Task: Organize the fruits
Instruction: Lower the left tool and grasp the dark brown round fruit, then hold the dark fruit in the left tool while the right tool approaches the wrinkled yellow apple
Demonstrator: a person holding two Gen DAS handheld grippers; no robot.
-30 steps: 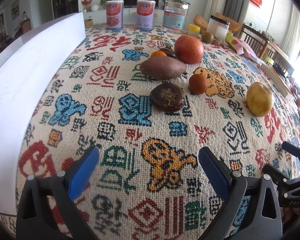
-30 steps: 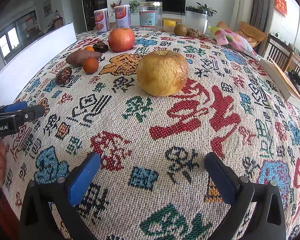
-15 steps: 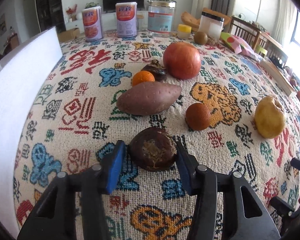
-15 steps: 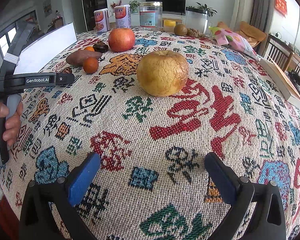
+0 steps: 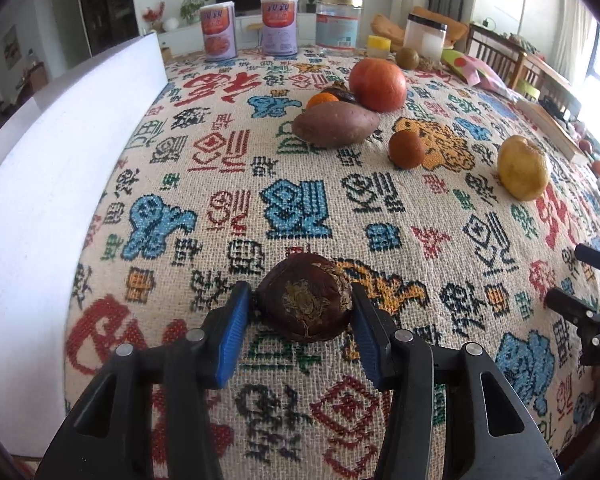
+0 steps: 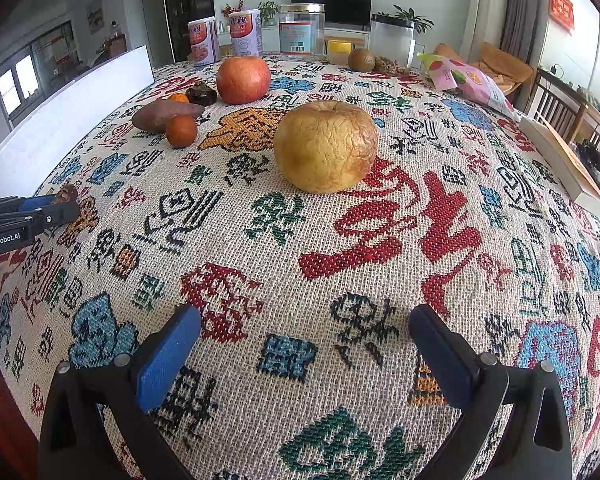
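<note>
My left gripper (image 5: 300,312) has a dark brown round fruit (image 5: 305,305) between its blue pads, low over the patterned tablecloth (image 5: 300,208). Both pads touch the fruit's sides while the jaws are opening. Further back lie a sweet potato (image 5: 335,128), a small brown-orange fruit (image 5: 406,149), a tangerine (image 5: 322,99), a red apple (image 5: 377,85) and a wrinkled yellow apple (image 5: 523,168). My right gripper (image 6: 305,340) stands open over bare cloth, with the yellow apple (image 6: 325,145) well ahead of it. In the right wrist view the left gripper (image 6: 40,210) shows at the left edge.
A white board (image 5: 60,168) stands along the table's left side. Two cans (image 5: 279,26), a glass jar (image 5: 337,22), a white-lidded container (image 5: 424,40), a kiwi (image 5: 407,58) and a snack bag (image 6: 468,80) sit at the far edge. A book (image 6: 560,160) lies at the right.
The left gripper reached forward, closed around the dark fruit, then drew it back toward the near edge, away from the other fruits. The right gripper has not moved.
</note>
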